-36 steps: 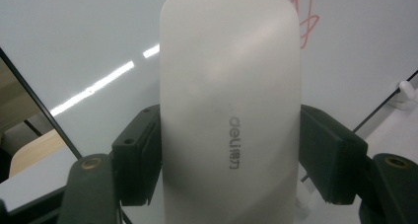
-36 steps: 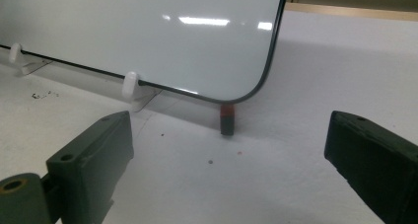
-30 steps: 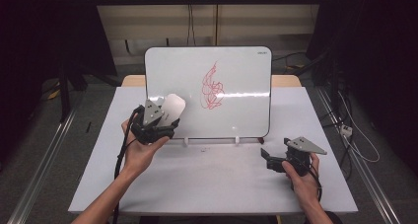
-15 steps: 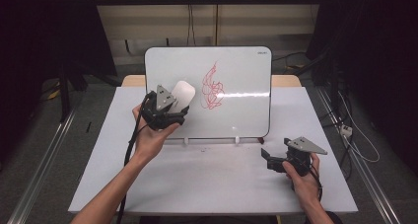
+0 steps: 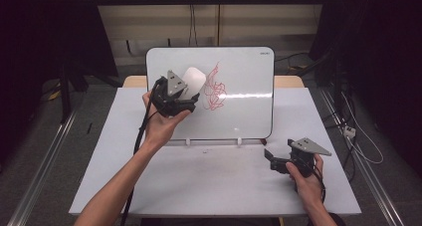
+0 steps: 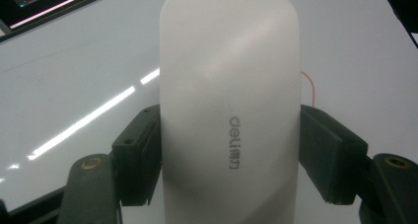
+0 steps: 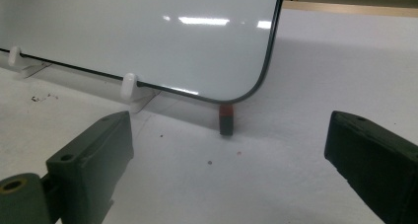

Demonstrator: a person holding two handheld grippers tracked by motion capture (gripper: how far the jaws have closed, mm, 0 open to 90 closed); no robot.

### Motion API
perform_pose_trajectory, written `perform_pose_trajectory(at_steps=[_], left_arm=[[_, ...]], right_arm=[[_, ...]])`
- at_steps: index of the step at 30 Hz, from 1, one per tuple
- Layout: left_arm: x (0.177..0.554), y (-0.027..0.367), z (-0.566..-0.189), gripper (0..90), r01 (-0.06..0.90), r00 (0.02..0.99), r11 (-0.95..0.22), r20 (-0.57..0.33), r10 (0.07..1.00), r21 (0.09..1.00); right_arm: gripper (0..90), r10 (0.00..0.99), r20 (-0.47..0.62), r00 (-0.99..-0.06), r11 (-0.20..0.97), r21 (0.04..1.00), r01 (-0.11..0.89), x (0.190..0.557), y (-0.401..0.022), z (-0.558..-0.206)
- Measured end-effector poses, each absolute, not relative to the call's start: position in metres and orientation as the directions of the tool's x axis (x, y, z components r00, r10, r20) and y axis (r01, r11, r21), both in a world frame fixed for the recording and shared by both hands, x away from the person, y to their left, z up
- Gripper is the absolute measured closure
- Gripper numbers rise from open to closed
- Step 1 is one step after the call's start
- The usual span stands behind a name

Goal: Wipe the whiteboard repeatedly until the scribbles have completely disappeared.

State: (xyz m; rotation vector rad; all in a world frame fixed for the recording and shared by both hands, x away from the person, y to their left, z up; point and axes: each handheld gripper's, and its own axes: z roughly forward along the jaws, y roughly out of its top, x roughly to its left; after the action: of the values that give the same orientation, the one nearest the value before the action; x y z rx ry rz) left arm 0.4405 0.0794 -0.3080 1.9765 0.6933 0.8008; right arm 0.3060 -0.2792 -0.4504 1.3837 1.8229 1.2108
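Nearest the person, the right gripper (image 5: 272,157) is resting on the table (image 5: 199,186) with jaws spread wide and nothing between them, well apart from the work. Farther out, the left gripper (image 5: 191,97) is clamping the white eraser (image 6: 230,110) across its narrow sides, long axis running along the jaws. Against the whiteboard (image 5: 244,111), the red scribble (image 5: 215,84) is lying just beside the eraser at about 3 o'clock, so the left hand is much the nearer.

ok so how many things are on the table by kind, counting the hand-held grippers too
whiteboard: 1
white eraser, clamped in the left hand-held gripper: 1
small red and black marker under the whiteboard's corner: 1
hand-held grippers, left and right: 2
total: 5
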Motion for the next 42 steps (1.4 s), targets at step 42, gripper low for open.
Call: perform_pose_trajectory(at_steps=[42], left_arm=[[0.494,0.024,-0.285,31.1,0.148,0.597,-0.522,0.345,0.725,0.84]], right_arm=[[4.4,0.933,0.101,-0.346,0.072,0.887,0.455,0.305,-0.282,-0.452]])
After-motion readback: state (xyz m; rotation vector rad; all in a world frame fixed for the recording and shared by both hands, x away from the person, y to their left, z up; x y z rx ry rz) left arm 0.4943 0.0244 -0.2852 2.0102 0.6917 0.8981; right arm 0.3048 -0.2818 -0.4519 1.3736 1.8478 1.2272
